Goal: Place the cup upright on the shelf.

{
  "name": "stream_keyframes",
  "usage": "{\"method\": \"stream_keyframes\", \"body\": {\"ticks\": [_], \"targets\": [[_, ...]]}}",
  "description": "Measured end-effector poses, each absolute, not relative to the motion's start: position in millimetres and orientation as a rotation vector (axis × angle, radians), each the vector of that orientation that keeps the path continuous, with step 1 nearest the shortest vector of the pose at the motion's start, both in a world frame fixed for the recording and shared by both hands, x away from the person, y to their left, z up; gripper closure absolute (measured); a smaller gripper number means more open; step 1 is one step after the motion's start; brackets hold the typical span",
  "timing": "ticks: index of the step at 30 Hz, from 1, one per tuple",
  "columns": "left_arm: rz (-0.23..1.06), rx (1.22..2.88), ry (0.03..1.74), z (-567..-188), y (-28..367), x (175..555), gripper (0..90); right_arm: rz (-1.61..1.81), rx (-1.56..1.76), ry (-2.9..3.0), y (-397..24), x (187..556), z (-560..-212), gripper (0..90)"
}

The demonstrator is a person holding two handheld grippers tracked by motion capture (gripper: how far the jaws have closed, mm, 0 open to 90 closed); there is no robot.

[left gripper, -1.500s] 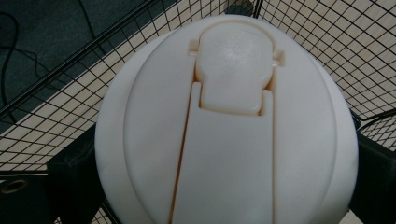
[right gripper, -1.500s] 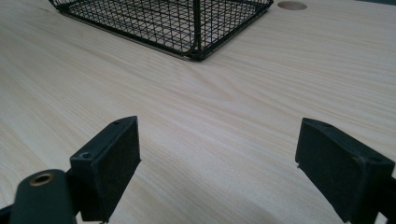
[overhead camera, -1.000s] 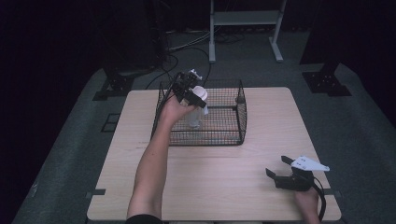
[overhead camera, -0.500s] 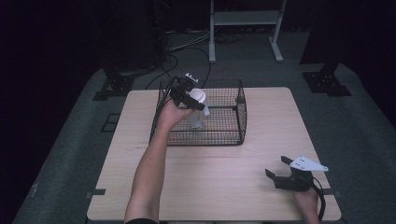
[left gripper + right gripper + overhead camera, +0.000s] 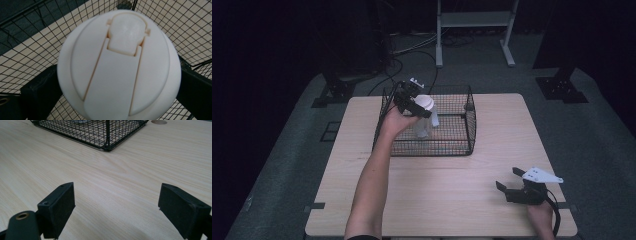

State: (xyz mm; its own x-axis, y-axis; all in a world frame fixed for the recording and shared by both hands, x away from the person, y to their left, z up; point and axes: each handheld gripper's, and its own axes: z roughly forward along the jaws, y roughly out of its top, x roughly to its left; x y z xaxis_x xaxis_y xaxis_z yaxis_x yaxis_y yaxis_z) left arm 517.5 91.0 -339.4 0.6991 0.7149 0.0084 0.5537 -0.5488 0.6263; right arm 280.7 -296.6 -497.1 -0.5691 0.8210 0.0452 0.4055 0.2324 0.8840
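Both forearms are bare, with no sleeve reaching the wrist. The left black two-jaw gripper carries small white parts at its twelve o'clock end. The right black two-jaw gripper wears a pale grey three-cornered plate, trails a black cable toward five o'clock, and has blocky matte jaws with a brass-ringed hole.

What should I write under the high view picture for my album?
Left gripper holds a clear bottle with a white cap over a black wire basket; right gripper rests open on the light wooden table.
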Motion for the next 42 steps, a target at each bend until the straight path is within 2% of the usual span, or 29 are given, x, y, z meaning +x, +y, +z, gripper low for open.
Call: {"method": "stream_keyframes", "body": {"ticks": [33,42], "targets": [[0.426,2.325,0.901,-319,114,487,1.3,1.282,1.123,2.087,-296,280,-497,12.9],[0.452,2.309,0.846,-316,126,465,1.4,1.279,1.126,2.087,-296,280,-497,12.9]]}}
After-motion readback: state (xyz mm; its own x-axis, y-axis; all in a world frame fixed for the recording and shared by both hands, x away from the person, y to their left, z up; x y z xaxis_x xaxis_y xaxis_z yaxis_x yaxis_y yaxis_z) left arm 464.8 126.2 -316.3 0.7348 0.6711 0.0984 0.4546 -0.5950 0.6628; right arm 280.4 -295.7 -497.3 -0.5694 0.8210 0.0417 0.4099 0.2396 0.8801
